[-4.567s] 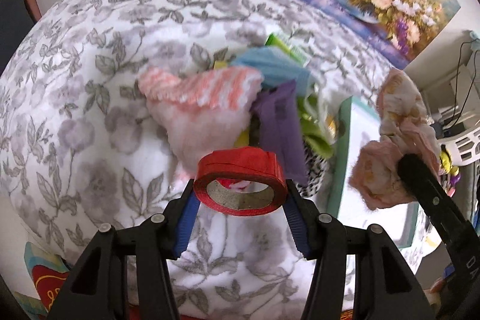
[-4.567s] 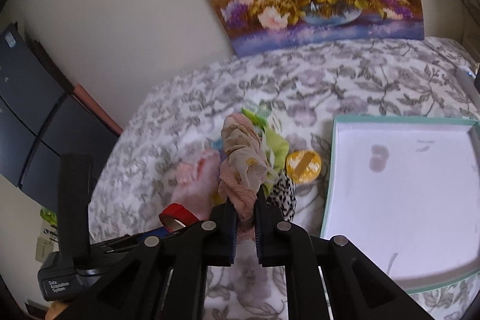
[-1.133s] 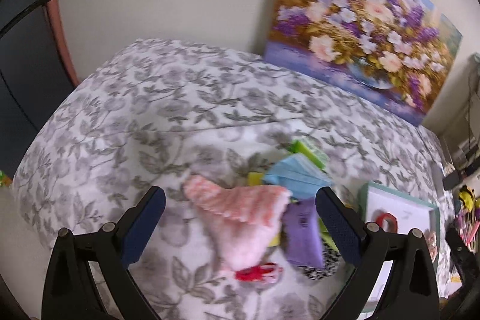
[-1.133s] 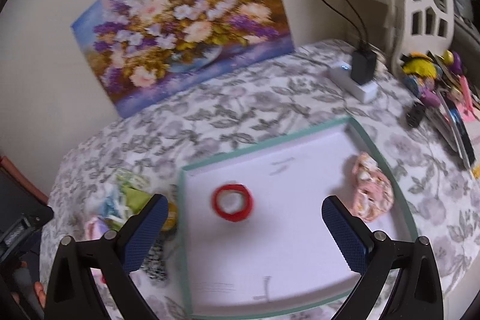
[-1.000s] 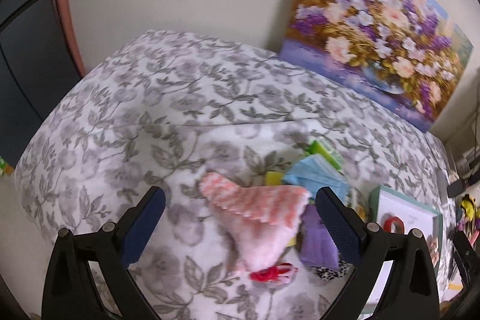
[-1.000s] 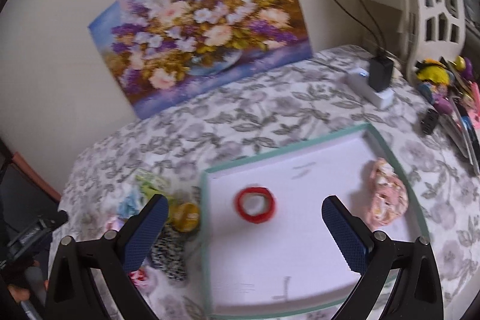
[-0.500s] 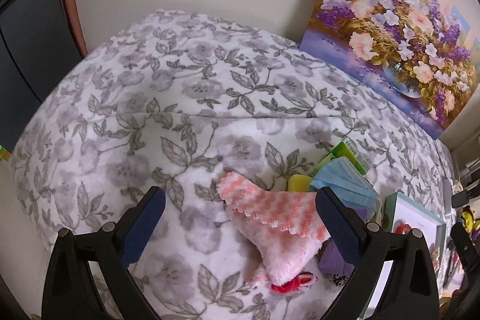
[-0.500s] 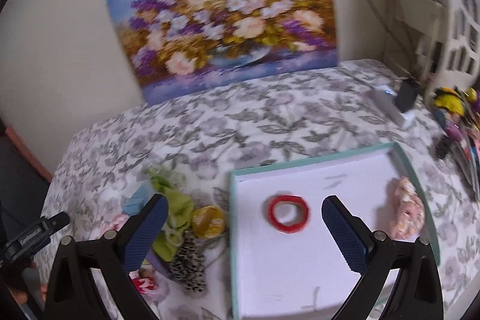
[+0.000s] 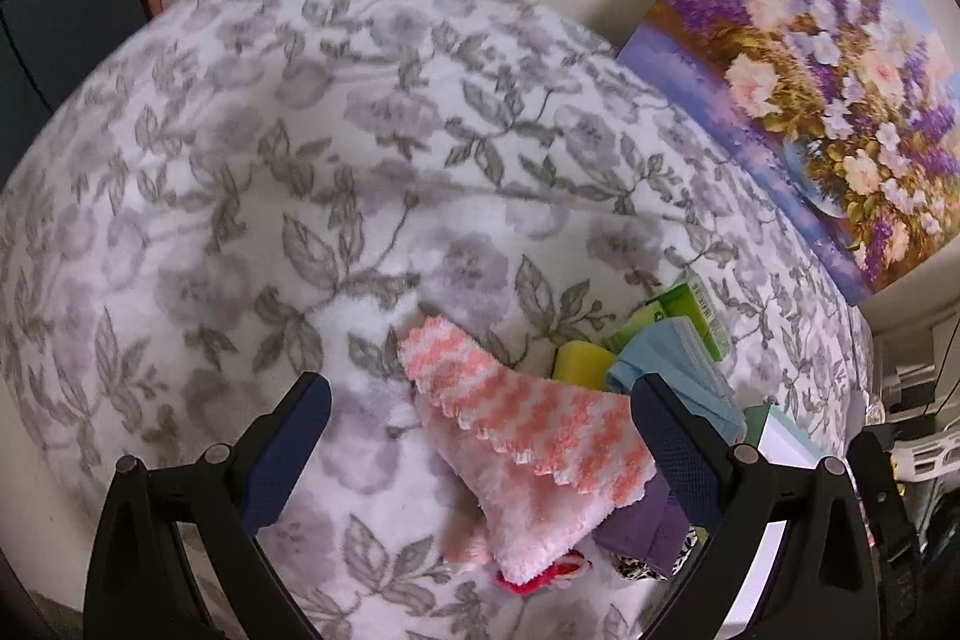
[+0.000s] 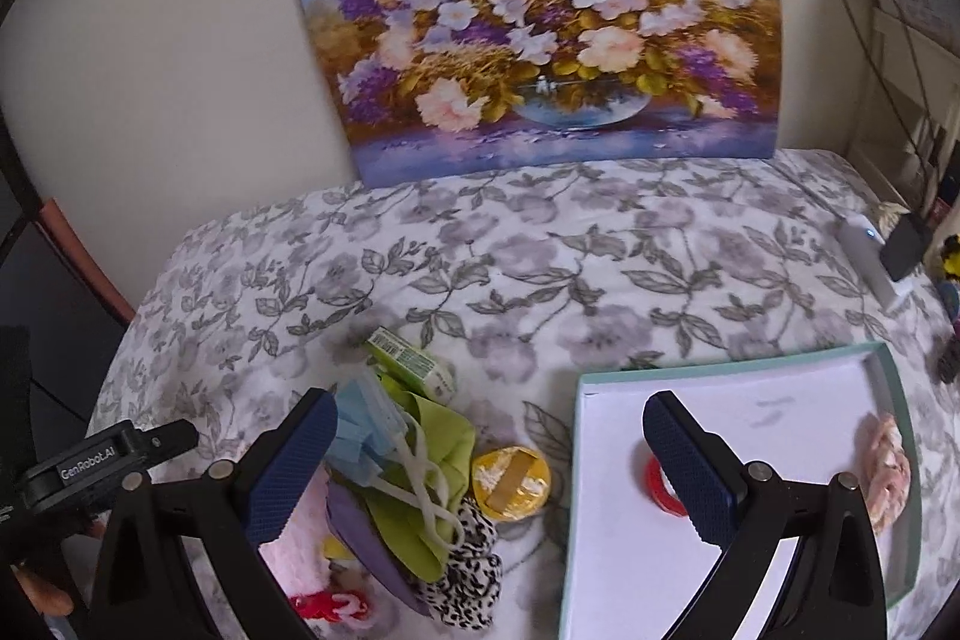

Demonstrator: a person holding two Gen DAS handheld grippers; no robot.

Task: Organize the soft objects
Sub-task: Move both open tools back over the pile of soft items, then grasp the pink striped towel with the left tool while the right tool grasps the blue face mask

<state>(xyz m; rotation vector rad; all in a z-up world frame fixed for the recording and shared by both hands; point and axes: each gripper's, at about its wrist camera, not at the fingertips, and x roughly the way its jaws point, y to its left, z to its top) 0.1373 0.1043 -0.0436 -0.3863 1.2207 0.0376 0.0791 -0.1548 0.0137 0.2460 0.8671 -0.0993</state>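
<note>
A heap of soft things lies on the floral blanket (image 9: 300, 160). On top is a pink-and-white fluffy cloth (image 9: 528, 448), with a blue face mask (image 10: 360, 430), a green cloth (image 10: 435, 460), a purple cloth (image 10: 360, 532), a leopard scrunchie (image 10: 468, 580) and a red scrunchie (image 10: 324, 607) around it. My left gripper (image 9: 480, 460) is open, just above the fluffy cloth. My right gripper (image 10: 492, 466) is open and empty, between the heap and the teal-rimmed tray (image 10: 720, 370). In the tray lie a floral scrunchie (image 10: 885, 466) and a red tape roll (image 10: 657, 481), the roll half hidden by a finger.
A yellow tape roll (image 10: 510, 475), a yellow sponge (image 9: 579, 361) and a green box (image 10: 408, 361) lie by the heap. A flower painting (image 10: 540, 22) leans on the back wall. A white power strip (image 10: 870, 256) and cluttered shelves are at the right.
The red tape roll and floral scrunchie, once held, now lie in the tray. Both grippers are open. Left has closed in on the fluffy cloth; right has swung left toward the heap.
</note>
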